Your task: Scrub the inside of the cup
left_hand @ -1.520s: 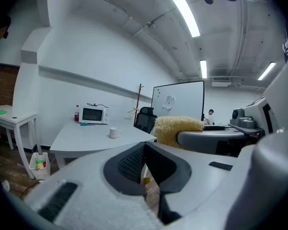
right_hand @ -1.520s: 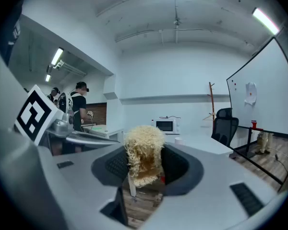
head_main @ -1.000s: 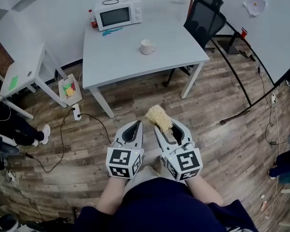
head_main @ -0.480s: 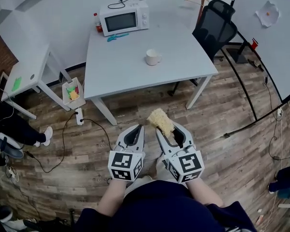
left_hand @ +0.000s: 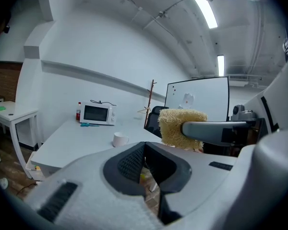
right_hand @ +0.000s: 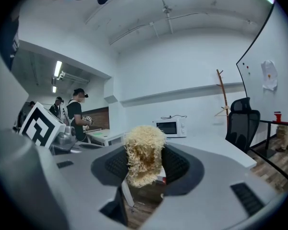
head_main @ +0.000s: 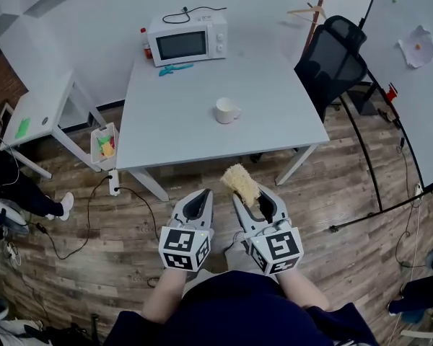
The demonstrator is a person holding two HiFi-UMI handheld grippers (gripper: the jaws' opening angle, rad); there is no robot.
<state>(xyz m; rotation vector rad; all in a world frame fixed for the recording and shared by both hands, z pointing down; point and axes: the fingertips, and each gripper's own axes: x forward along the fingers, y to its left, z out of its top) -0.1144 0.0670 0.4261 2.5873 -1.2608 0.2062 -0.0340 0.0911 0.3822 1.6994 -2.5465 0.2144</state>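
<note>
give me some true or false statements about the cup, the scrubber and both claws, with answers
The right claw is shut on the yellow scrubber. True.
The cup lies on its side. False: it stands upright on the table.
The left claw holds the cup. False: it is shut and empty, far from the cup.
A microwave stands at the table's far end. True.

Closed left tool [head_main: 200, 195], clamped right tool [head_main: 254, 195]
</note>
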